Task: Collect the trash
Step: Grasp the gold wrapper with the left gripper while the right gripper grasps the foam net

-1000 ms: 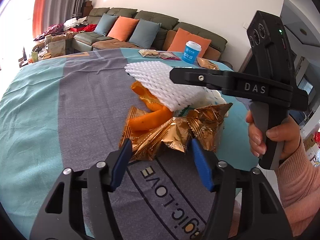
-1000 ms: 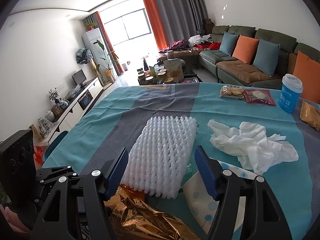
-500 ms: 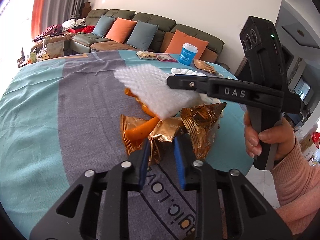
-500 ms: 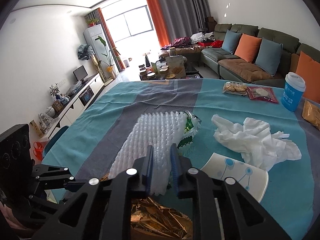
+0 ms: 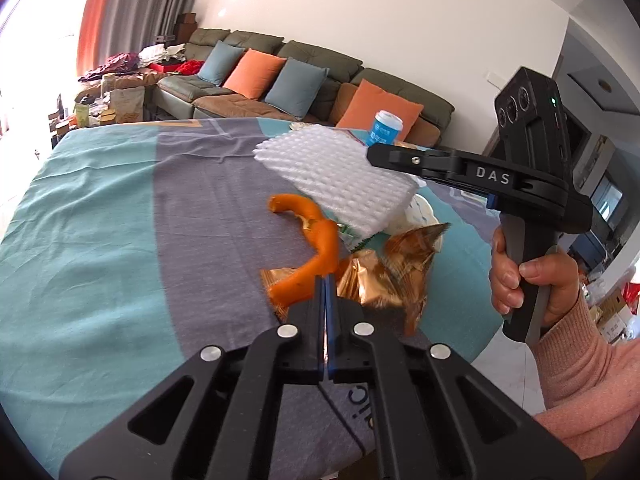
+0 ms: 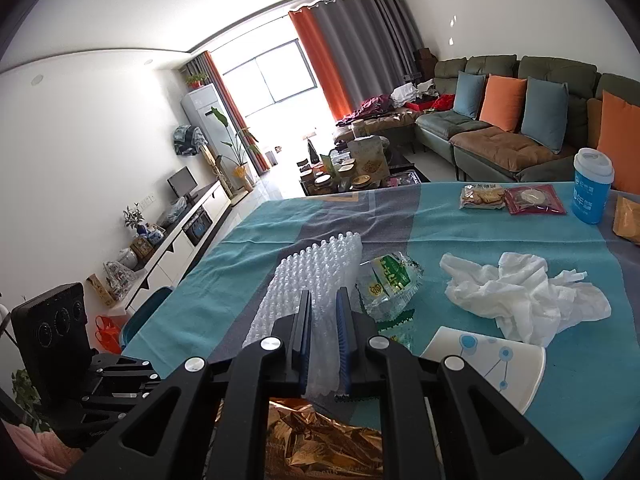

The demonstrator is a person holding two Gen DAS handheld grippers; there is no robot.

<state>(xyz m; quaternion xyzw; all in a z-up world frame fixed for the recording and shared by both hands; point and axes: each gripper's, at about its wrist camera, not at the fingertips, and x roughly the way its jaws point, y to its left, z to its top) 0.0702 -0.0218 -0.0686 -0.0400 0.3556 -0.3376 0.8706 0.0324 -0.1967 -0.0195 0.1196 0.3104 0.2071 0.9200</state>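
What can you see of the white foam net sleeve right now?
The white foam net sleeve is a flat, soft-looking mesh pad with a bumpy lattice surface. The right gripper is shut on its near edge, holding it lifted and tilted above the orange peel and gold wrappers. No contact with them is visible.

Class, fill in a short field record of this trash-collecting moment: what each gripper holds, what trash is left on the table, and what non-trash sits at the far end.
left gripper: shut on the gold foil wrapper, beside the orange peel
right gripper: shut on the white foam fruit net, lifted off the table
trash left on tablecloth: crumpled tissue, clear green-printed wrapper, white paper cup on its side
far end: blue cup with white lid, two snack packets
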